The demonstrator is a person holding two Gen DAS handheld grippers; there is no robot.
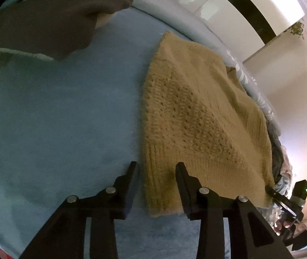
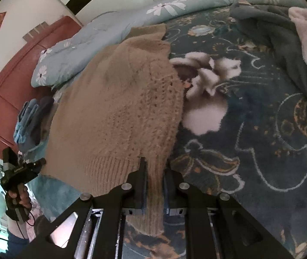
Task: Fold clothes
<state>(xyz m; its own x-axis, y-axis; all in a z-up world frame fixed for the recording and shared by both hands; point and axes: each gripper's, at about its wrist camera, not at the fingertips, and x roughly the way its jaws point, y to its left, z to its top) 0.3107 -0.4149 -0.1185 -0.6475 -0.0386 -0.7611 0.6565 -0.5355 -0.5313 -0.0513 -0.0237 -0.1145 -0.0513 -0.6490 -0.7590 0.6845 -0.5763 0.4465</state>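
Observation:
A tan knitted sweater [image 1: 196, 116] lies flat on a bed, its ribbed hem nearest me. In the left wrist view my left gripper [image 1: 156, 168] stands open over the sweater's near left corner, and the hem edge lies between its fingers with no pad pressing on it. In the right wrist view the same sweater [image 2: 119, 116] covers the left half of the frame. My right gripper [image 2: 154, 172] is shut on the ribbed hem at the sweater's right corner, with a strip of knit pinched between the fingers. The other gripper [image 2: 17, 172] and the hand holding it show at the far left.
A blue blanket [image 1: 56, 118] covers the bed on the left, with a dark grey garment [image 1: 52, 26] at its far end. A dark floral blanket [image 2: 250, 129] lies on the right, with a grey garment [image 2: 272, 32] and a blue flowered quilt [image 2: 110, 36] behind. Folded blue cloths [image 2: 27, 120] sit beside a red cabinet [image 2: 6, 90].

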